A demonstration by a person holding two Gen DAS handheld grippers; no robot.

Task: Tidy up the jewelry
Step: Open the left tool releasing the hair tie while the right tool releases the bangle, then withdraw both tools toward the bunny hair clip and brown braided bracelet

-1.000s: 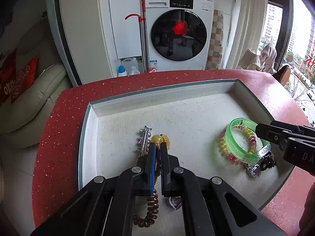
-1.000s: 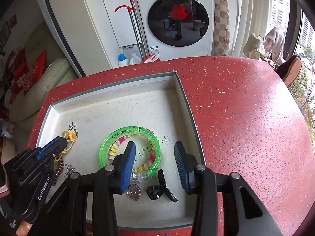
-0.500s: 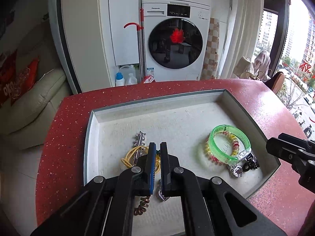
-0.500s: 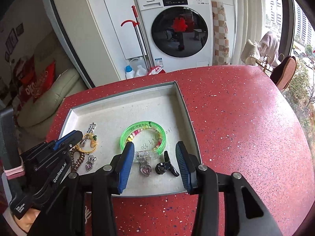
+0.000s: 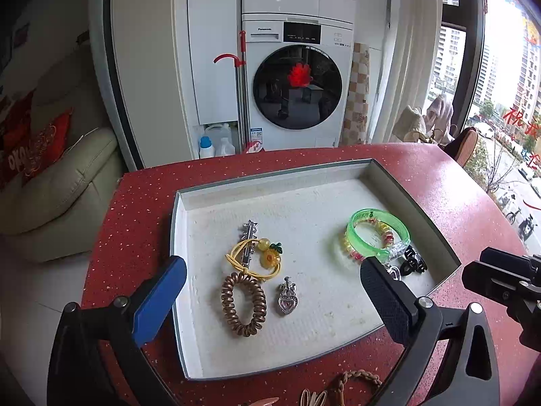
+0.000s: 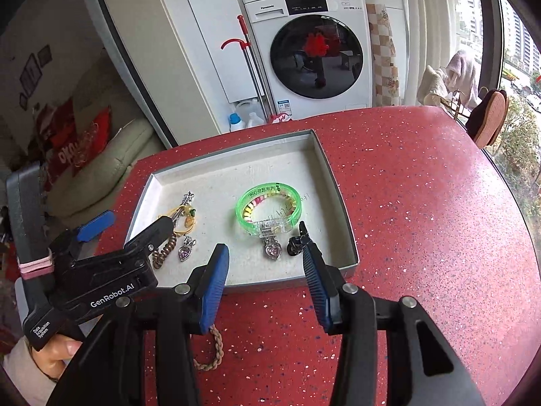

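2 tools [image 5: 270, 291] [image 6: 265, 277] opening, empty; coil tie [image 5: 242, 304] long axis toward washer.

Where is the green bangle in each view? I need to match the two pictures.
Left wrist: green bangle at the tray's right side, above the right finger.
Right wrist: green bangle mid-tray, above the gap between the fingers.
Shared landmark: the washing machine behind the table.
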